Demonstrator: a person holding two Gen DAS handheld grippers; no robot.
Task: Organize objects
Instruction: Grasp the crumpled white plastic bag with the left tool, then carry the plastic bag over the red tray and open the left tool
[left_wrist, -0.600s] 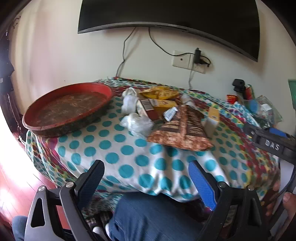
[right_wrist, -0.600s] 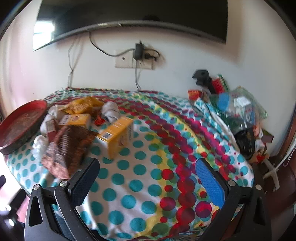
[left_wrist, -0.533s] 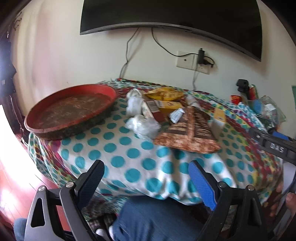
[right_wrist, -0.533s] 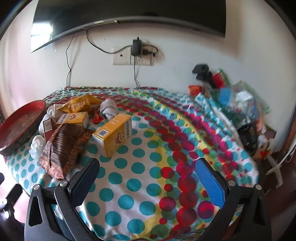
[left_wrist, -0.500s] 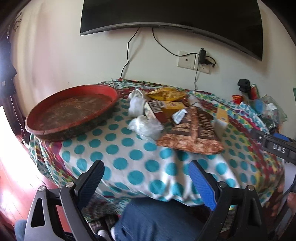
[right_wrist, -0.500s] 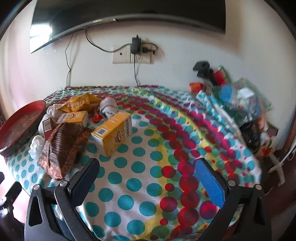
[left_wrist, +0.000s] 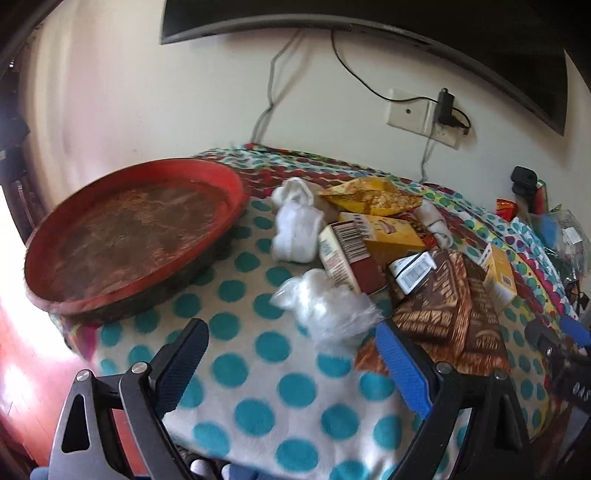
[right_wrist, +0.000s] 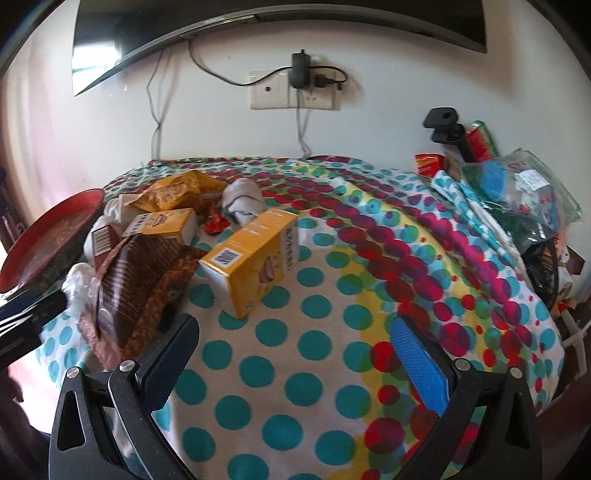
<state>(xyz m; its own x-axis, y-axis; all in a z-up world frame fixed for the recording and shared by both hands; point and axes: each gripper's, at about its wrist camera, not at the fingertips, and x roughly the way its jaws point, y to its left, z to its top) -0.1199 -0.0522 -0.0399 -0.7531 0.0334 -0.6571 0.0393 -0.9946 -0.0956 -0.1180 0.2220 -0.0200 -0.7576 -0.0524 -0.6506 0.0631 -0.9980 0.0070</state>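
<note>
A pale wall with a dark curved screen (right_wrist: 258, 14) and a white socket plate (right_wrist: 291, 94) backs a table under a polka-dot cloth (left_wrist: 280, 373), teal spots on white turning red and yellow toward the far right.

The left gripper (left_wrist: 291, 358) hangs above the cloth's near edge, jaws spread wide with nothing between them. Ahead of it and to its left sits a round red tray (left_wrist: 129, 236) with a worn brown floor. Just ahead of its blue right finger (left_wrist: 402, 369) lies a crumpled clear plastic wrapper (left_wrist: 328, 314), and beyond that finger a brown patterned foil packet (left_wrist: 443, 314). Farther ahead are a white wadded cloth (left_wrist: 295, 229), a yellow and brown carton with a barcode (left_wrist: 354, 254) and a yellow crinkled snack bag (left_wrist: 369, 195).

The right gripper (right_wrist: 295, 354) likewise stands fully spread and empty over bare cloth. The brown foil packet (right_wrist: 136, 280) lies just beyond its dark left finger (right_wrist: 166, 369), and a yellow rectangular carton with a QR code (right_wrist: 251, 258) rests ahead, left of centre, apart from both fingers. A rolled white and grey sock (right_wrist: 242, 203) lies behind the carton. Far to its right, a heap of clear and green plastic bags (right_wrist: 517, 192) crowds the table's edge.
</note>
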